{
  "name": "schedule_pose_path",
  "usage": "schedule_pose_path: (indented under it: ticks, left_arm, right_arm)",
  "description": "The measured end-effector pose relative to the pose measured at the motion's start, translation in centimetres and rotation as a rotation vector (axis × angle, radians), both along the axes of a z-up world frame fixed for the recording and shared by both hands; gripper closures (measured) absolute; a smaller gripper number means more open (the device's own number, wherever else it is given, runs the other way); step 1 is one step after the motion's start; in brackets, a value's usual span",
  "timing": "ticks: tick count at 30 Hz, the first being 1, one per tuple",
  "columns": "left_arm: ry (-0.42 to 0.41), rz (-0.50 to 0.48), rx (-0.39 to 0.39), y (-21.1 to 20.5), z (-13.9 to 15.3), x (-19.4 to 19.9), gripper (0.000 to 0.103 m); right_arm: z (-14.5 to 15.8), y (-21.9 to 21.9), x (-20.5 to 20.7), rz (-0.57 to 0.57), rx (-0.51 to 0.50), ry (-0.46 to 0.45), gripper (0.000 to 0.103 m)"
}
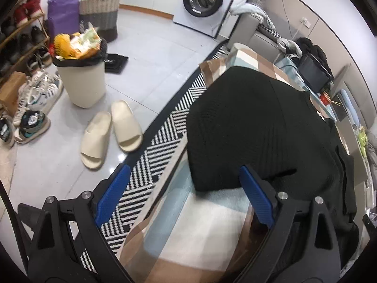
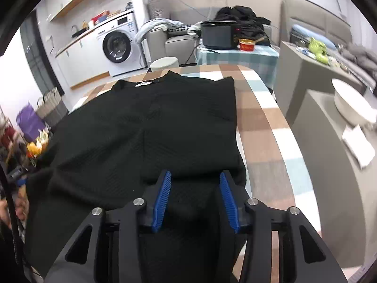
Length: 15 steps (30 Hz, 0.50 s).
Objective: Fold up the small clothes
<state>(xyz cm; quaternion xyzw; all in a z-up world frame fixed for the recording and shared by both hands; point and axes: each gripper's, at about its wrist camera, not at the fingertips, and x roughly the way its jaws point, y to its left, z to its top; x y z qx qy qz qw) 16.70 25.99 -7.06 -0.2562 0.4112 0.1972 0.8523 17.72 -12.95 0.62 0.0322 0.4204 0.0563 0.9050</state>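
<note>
A: Starting at the left, our left gripper (image 1: 185,174) stands spread wide with nothing between its blue pads (image 1: 113,195). It hangs over the table's edge, one finger above the striped rug (image 1: 162,146), the other just at the near corner of the black top (image 1: 254,127). We'd judge it is lined up there to take that corner for the next fold.

B: Agreed. And the garment itself lies flat on the checked tablecloth (image 2: 264,127), neckline and white label (image 2: 143,84) toward the far end, its right edge doubled over into a straight line. (The far left side droops past the table edge, so we can't tell how that side is folded.)

A: Moving right, our right gripper (image 2: 195,180) sits low over the near hem. Its jaws are parted to a middling gap, and the cloth runs beneath and between them, but the pads (image 2: 162,200) don't appear to pinch it.

B: So we read that as released, not gripping. The fabric there looks laid down, which suits a fold just set in place.

A: Why keep it hovering, then?

B: Probably to stay clear of the cloth without dragging it. The knit looks soft and thick, so a snagged pad could pull the fold open.

A: Then one side seems folded, with more folds to come.
</note>
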Motion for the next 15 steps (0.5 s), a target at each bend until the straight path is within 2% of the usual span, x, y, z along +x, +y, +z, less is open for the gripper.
schedule_pose_path:
  ticks: [3,5,6,8,9,11,15]
  left_arm:
    - [0.0,-0.017,-0.039,0.4,-1.1,1.3,0.017]
    - [0.005,-0.024,-0.048,0.6,-1.7,2.0,0.036]
    - [0.001,-0.032,-0.06,0.8,-2.0,2.4,0.042]
    - [-0.05,-0.061,-0.106,1.1,-2.2,2.8,0.071]
    - [-0.054,-0.068,-0.108,1.1,-2.0,2.9,0.074]
    - [-0.053,-0.06,-0.061,0.9,-1.4,3.0,0.091]
    - [-0.081,-0.05,-0.045,1.4,-0.7,3.3,0.097]
  right_arm:
    - [-0.1,0.0,-0.6,-0.002,0.015,0.009,0.058]
    - [-0.1,0.3,-0.8,0.007,0.014,0.009,0.058]
    - [-0.1,0.4,-0.8,0.009,0.016,0.009,0.058]
    - [-0.3,0.6,-0.8,0.012,0.02,0.011,0.058]
    - [-0.3,0.6,-0.8,0.012,0.021,0.011,0.058]
    - [-0.3,0.7,-0.9,0.014,0.026,0.012,0.058]
    - [-0.2,0.7,-1.2,0.011,0.04,0.0,0.058]
